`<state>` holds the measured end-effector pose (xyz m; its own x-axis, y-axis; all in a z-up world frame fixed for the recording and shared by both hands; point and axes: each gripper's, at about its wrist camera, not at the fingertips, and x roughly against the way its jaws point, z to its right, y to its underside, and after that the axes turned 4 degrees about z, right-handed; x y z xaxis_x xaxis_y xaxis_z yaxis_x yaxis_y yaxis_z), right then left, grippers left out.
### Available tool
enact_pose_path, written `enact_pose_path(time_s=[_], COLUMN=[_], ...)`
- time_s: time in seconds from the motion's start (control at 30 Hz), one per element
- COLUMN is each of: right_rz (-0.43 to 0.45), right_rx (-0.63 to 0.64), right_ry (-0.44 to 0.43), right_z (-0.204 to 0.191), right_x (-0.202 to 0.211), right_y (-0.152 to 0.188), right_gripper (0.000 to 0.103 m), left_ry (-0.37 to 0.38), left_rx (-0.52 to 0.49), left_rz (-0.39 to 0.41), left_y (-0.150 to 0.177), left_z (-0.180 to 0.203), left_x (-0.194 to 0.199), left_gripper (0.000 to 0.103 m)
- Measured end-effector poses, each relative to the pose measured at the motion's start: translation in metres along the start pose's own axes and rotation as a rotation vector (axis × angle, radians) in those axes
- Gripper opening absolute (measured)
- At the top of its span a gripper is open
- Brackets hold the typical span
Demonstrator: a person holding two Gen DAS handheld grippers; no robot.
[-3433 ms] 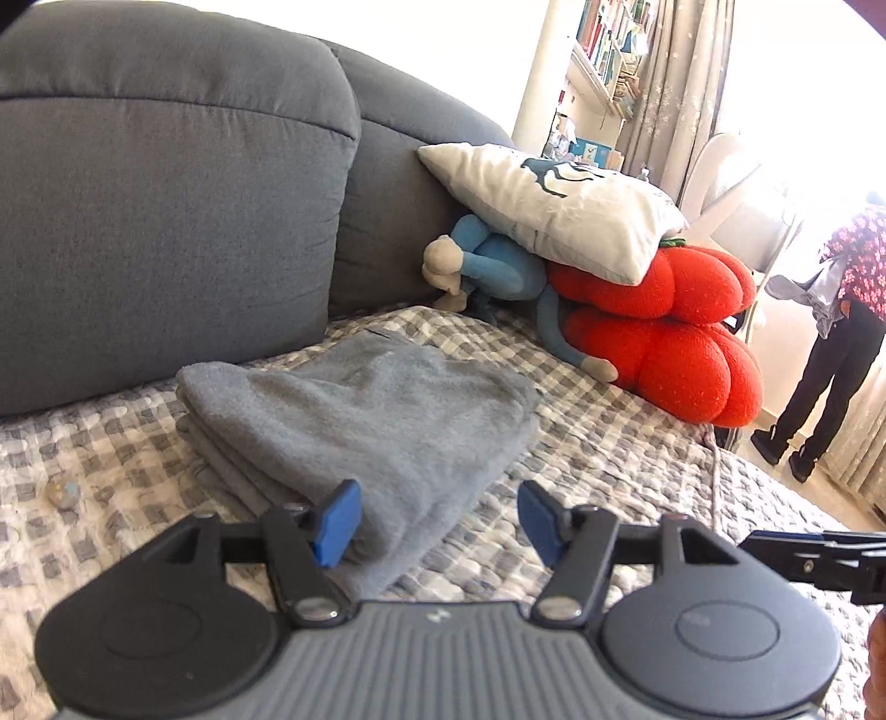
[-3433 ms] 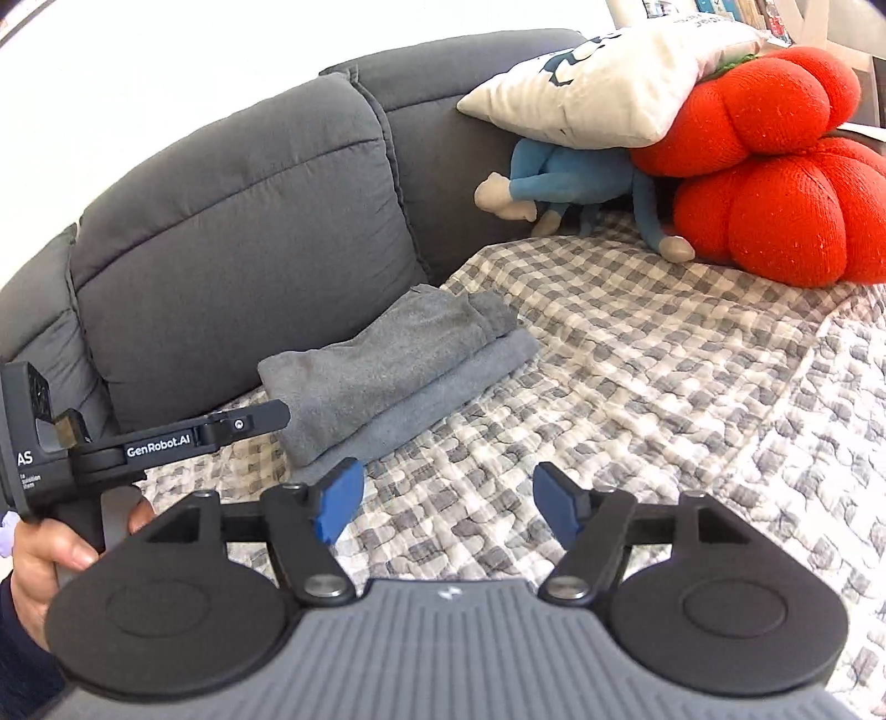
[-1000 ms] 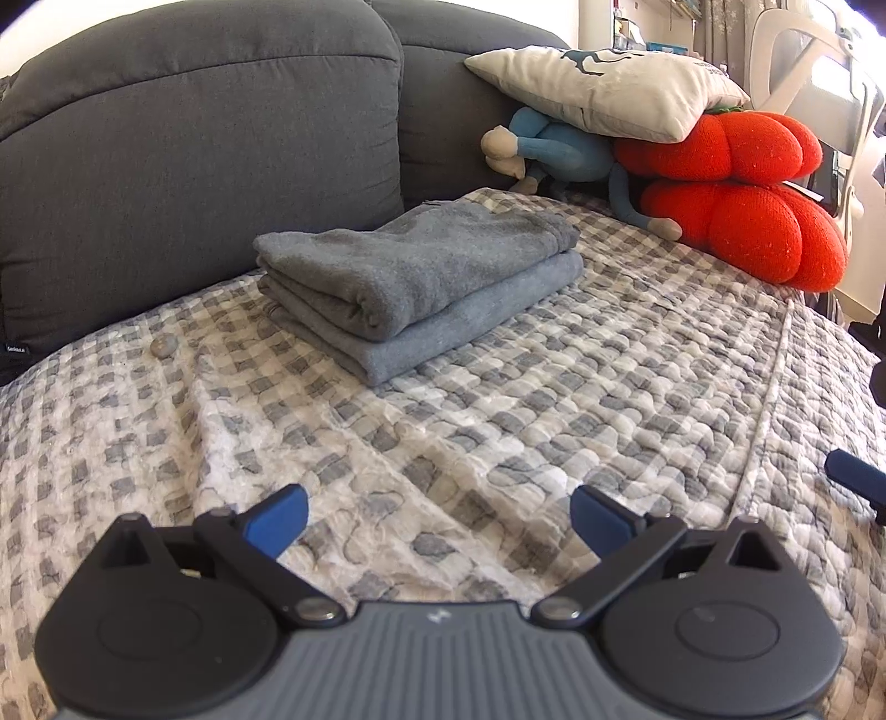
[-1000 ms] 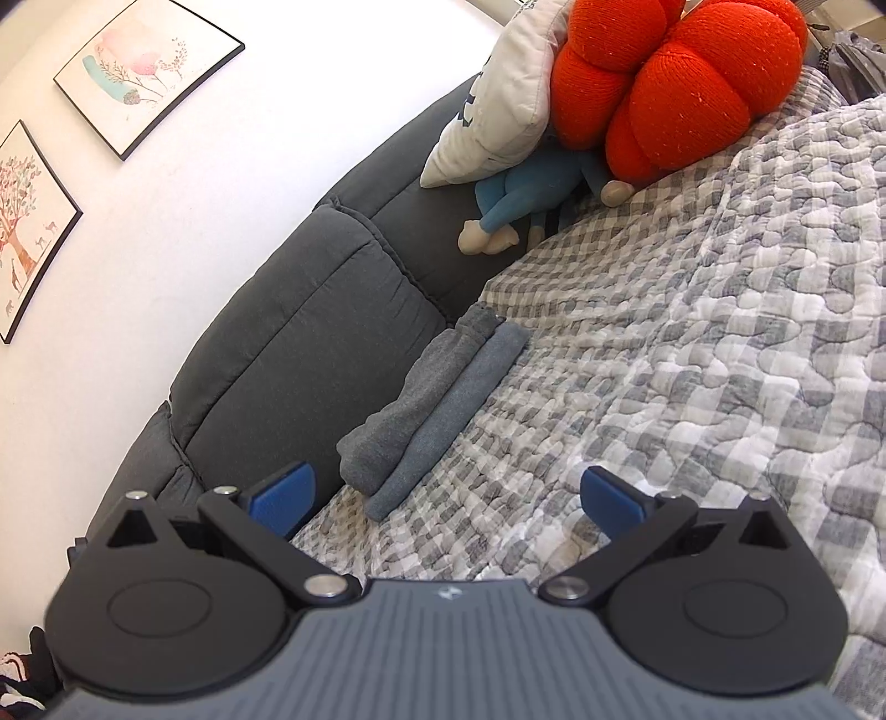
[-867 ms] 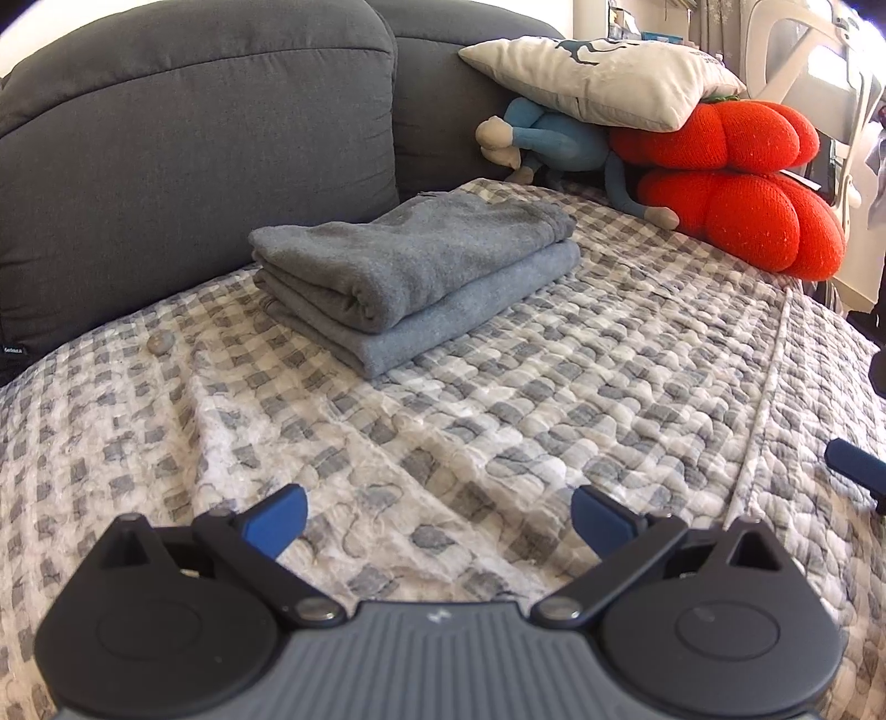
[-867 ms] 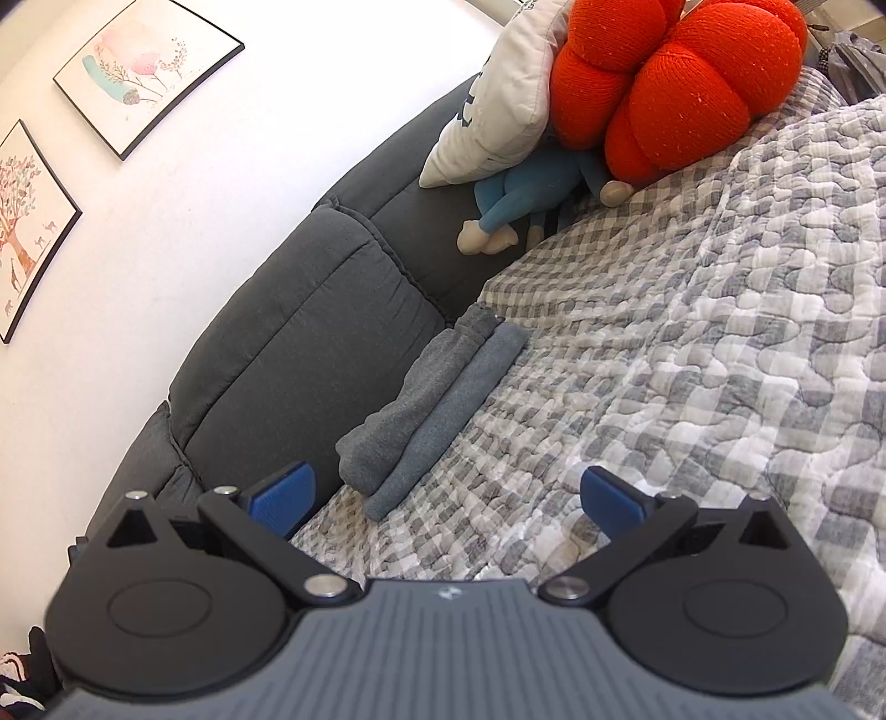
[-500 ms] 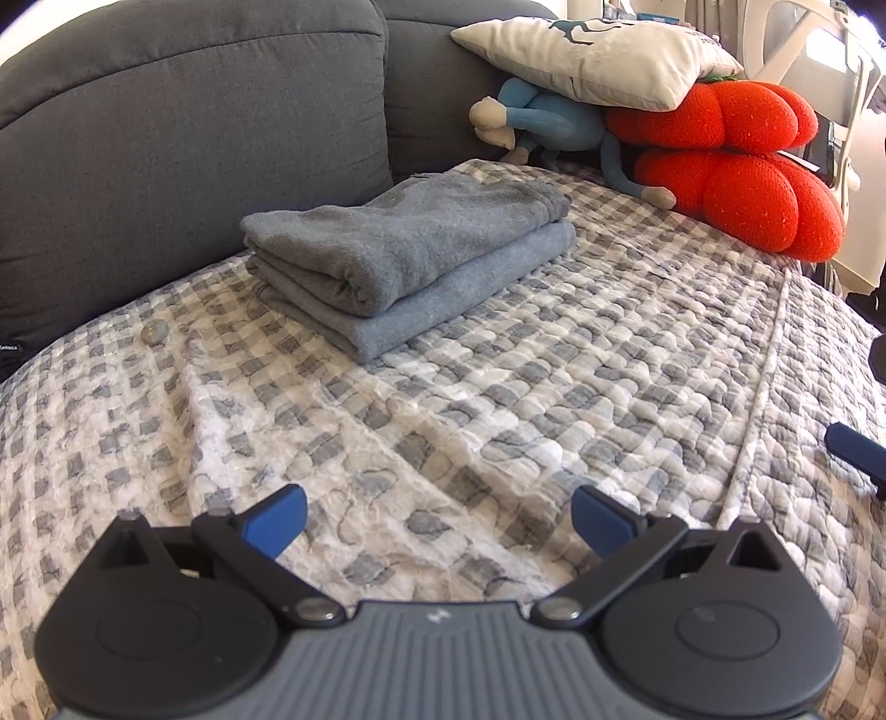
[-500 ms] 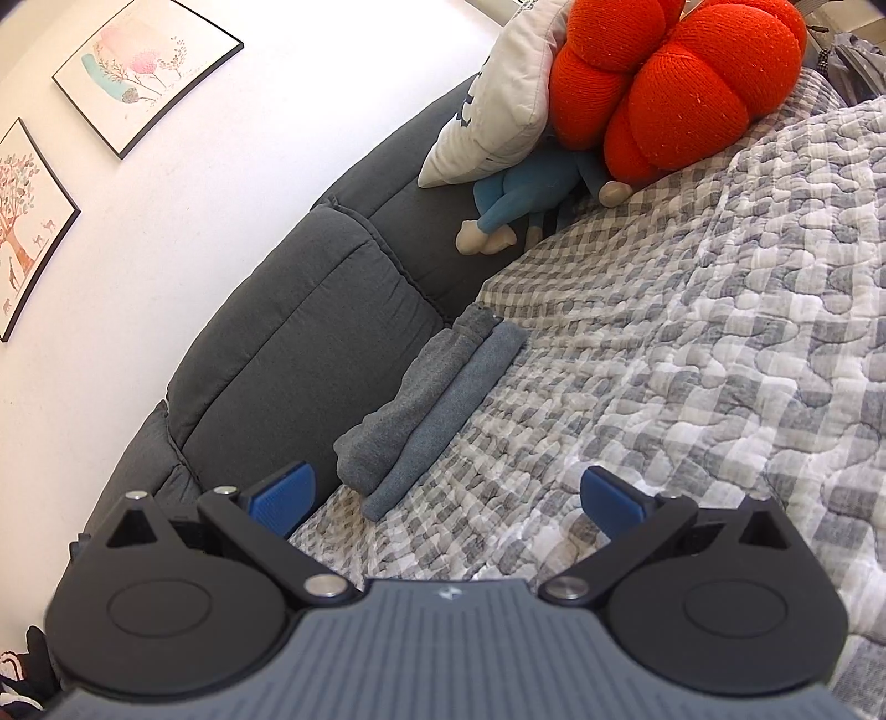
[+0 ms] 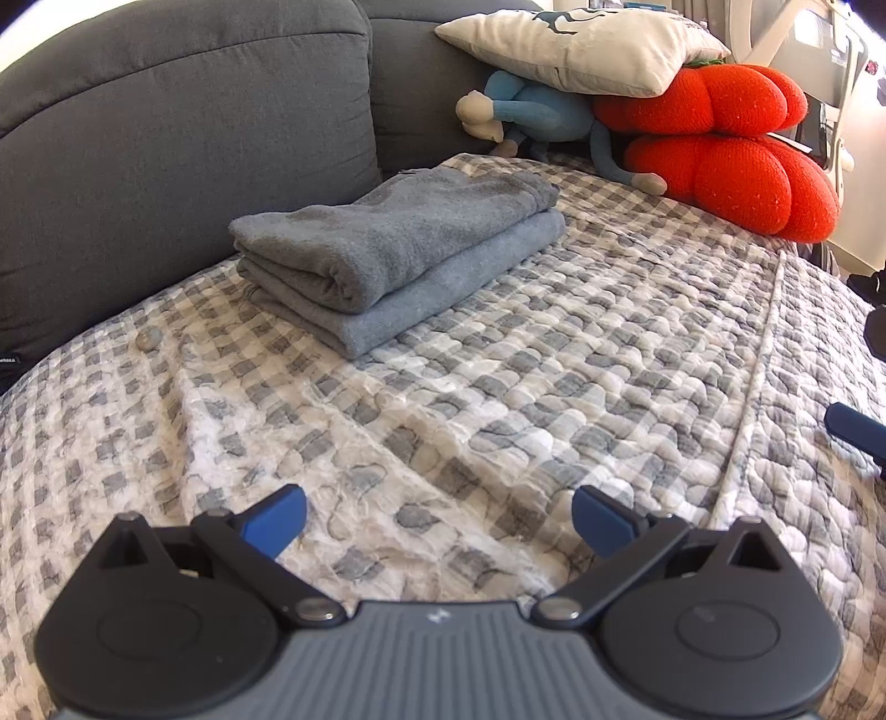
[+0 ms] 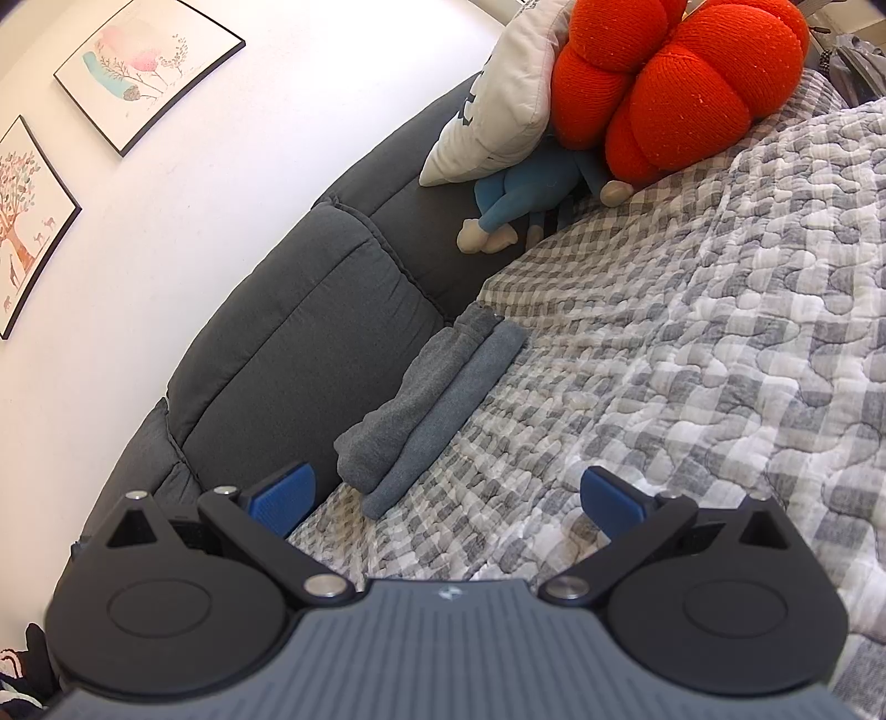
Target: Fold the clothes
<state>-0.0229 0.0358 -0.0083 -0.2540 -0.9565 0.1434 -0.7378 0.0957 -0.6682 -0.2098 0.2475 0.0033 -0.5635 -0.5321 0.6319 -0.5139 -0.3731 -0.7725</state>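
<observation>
Nearest me, my left tongs sit spread wide over the checked quilt with nothing between the blue pads, and my right tongs are spread just as wide and hold nothing either. Both hang above the bare quilt, well short of the clothes. At the right edge of the left wrist view I catch one blue fingertip, which I take to be my right tool.

Further off, toward the left and close against the grey sofa back, lies the grey garment. It is folded into a neat layered stack, a darker fold resting on a paler one, the edges roughly squared. I judge the folding of this piece done, and I am in the step after release, standing clear of it. I see no other loose garment in either view, so the next move calls either for fetching another piece from outside the frame or for a small tidy of the stack's near edge; I cannot tell which.

Farthest, at the right, a white pillow rests on a blue soft toy and red cushions. The pillow bears a dark print, not legible. A small tag at the left edge of the sofa is too small to read. Two framed pictures hang on the wall, without readable words.
</observation>
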Motion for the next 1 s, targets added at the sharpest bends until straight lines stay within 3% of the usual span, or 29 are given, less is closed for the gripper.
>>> enact_pose_path(time_s=[1.0], right_rz=[-0.007], right_rx=[-0.002], right_ry=[-0.001], right_z=[-0.0011], right_x=[-0.0006], right_y=[0.0006], right_gripper=[0.103], left_ry=[0.011], left_rx=[-0.002], left_rz=[0.000], left_y=[0.0020], left_z=[0.0007], left_x=[-0.0011], left_gripper=[0.102])
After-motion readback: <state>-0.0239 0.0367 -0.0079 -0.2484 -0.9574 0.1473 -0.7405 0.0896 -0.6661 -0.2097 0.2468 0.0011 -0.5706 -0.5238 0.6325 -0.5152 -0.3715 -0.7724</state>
